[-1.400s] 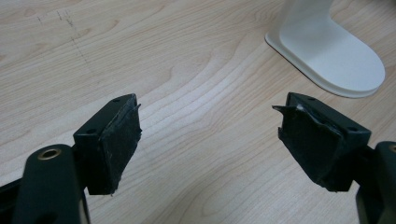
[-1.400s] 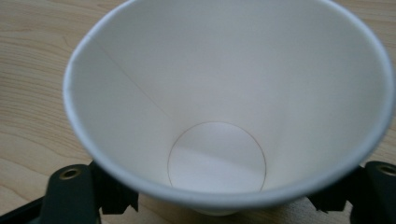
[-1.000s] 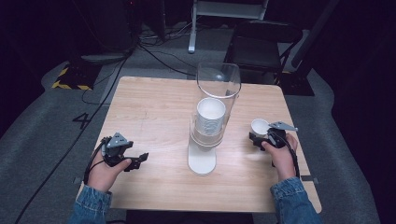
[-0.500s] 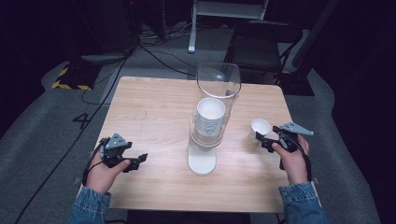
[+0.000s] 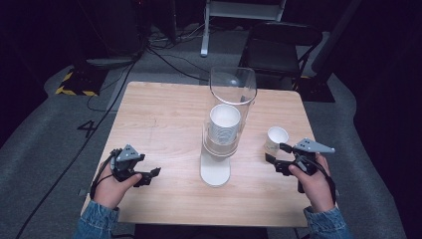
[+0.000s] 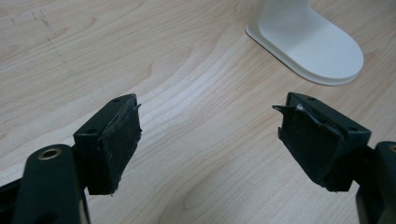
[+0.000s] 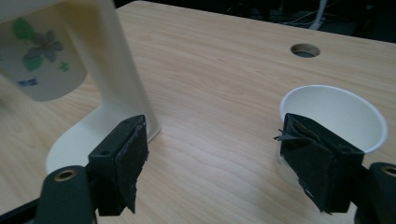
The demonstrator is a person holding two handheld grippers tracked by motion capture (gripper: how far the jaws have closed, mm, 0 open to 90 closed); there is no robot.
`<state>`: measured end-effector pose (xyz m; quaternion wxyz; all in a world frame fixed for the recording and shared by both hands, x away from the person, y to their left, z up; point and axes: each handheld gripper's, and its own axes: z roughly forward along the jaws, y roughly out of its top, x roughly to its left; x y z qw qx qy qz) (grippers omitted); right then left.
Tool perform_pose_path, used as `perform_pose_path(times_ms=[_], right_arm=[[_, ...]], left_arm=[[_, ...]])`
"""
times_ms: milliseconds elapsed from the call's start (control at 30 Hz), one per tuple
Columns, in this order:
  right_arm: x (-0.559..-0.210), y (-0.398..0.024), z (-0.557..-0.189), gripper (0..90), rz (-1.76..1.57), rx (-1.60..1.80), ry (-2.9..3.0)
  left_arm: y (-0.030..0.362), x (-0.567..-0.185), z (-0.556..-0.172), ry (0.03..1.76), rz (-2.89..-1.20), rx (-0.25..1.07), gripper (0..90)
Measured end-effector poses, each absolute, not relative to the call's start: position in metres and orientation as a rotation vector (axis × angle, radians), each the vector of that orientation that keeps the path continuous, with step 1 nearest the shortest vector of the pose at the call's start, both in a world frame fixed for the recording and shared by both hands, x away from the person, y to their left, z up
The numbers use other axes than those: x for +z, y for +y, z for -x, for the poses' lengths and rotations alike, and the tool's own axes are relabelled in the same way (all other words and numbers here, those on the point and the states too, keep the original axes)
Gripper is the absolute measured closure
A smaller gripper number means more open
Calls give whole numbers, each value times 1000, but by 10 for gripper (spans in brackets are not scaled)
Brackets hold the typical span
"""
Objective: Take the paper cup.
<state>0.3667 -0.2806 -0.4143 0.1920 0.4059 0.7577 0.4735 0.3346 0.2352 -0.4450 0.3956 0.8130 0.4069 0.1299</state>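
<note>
A white cup dispenser (image 5: 219,149) stands mid-table with a clear tube on top and a stack of paper cups (image 5: 224,122) inside; its white base (image 6: 310,44) and post (image 7: 119,70) appear in the gripper views. A single white paper cup (image 5: 276,139) (image 7: 334,116) stands upright on the table to the dispenser's right. My right gripper (image 5: 276,155) (image 7: 224,168) is open just in front of that cup, not holding it. At the table's left my left gripper (image 5: 153,175) (image 6: 210,144) is open over bare wood, nothing between its jaws.
The wooden table (image 5: 164,114) has a round cable hole (image 7: 305,50) beyond the cup. A dark chair (image 5: 278,40) stands behind the far edge, with cables and a yellow-black striped mat (image 5: 74,84) on the grey floor to the left.
My right gripper has let go of the single cup and pulled back toward the near right, leaving the cup standing on the table. The left gripper has stayed put.
</note>
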Motion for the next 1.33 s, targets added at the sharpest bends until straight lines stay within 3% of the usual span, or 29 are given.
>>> perform_pose_path(times_ms=[300, 667, 900, 1333], right_arm=[[-433, -268, -354, 304, -1041, 1348, 2297], [-464, -244, -346, 295, -987, 1283, 2415], [-484, -238, -351, 243, -1021, 1260, 2415], [-493, -235, -353, 217, -994, 1158, 2459]], left_arm=[[228, -454, -334, 1016, -2105, 316, 227], [223, -461, -334, 1005, -2148, 275, 230], [221, -464, -336, 1001, -2170, 265, 232], [219, -468, -338, 1004, -2192, 263, 222]])
